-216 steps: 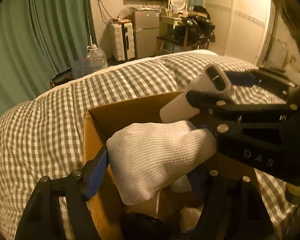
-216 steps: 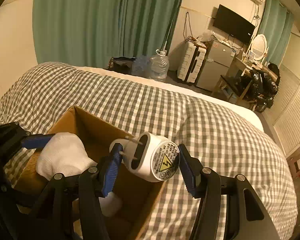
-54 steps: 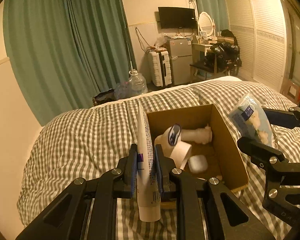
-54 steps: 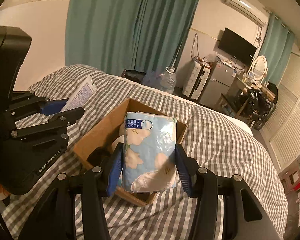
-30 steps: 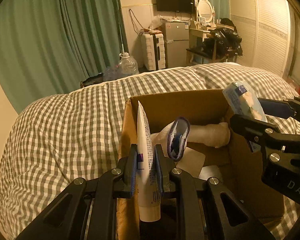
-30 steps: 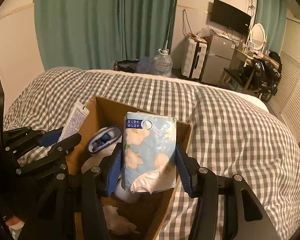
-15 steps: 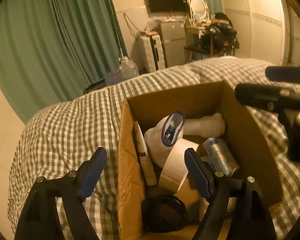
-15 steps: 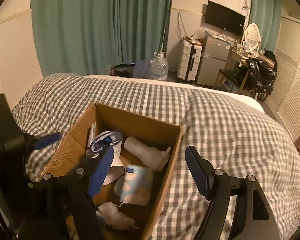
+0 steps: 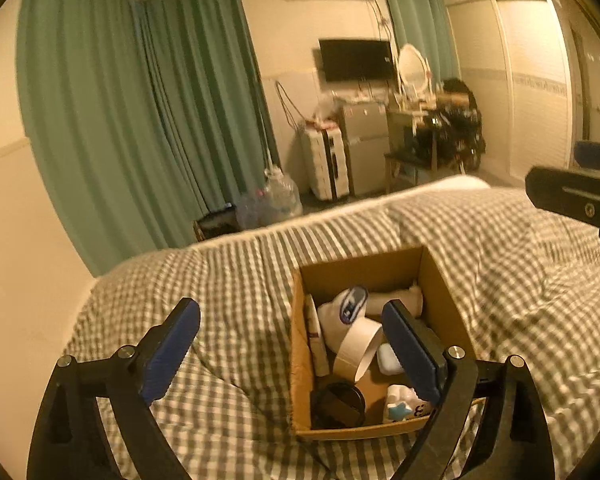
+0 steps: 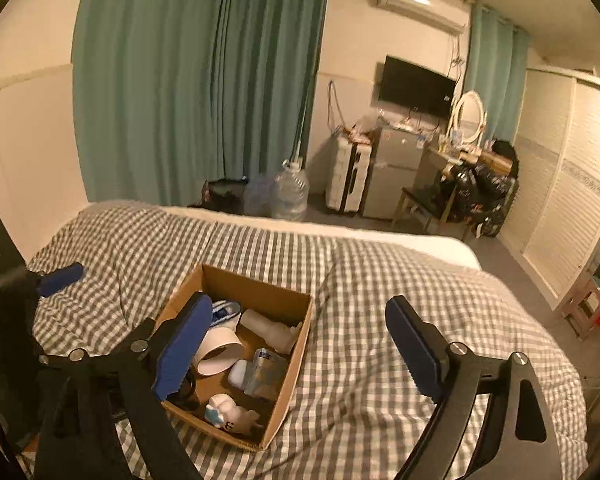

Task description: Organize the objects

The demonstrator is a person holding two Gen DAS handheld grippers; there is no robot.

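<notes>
- Left wrist view: left gripper [image 9: 290, 334] wide open, nothing between the blue pads, held above the bed [image 9: 228, 280].
- Cardboard box [image 9: 440, 280] sits open-topped on the checked bedding, just right of centre; the right pad overlaps its contents in frame.
- Inside the box: tube [image 9: 315, 340] standing against the left wall, sock [image 9: 346, 310] with a blue-rimmed opening, paper cup [image 9: 358, 350] tipped on its side, white roll [image 9: 396, 300] along the back wall, pale blue pack [image 9: 388, 358], dark round lid [image 9: 338, 402] in the near corner, small white figure [image 9: 404, 402] beside it.
- Right gripper [image 9: 580, 188] shows at the right edge, well above the bed; its opening can't be judged from here.
- Right wrist view: right gripper [image 10: 298, 346] wide open and empty, above the bed [image 10: 380, 292] to the right of the box.
- Cardboard box [image 10: 300, 344] lower left of centre; left pad covers its near-left corner.
- Visible inside: sock [image 10: 224, 310], white roll [image 10: 268, 328], paper cup [image 10: 218, 354], pale blue pack [image 10: 264, 368], white figure [image 10: 228, 410].
- Left gripper [image 10: 58, 274] at the left edge, over the bedding, apart from the box.
</notes>
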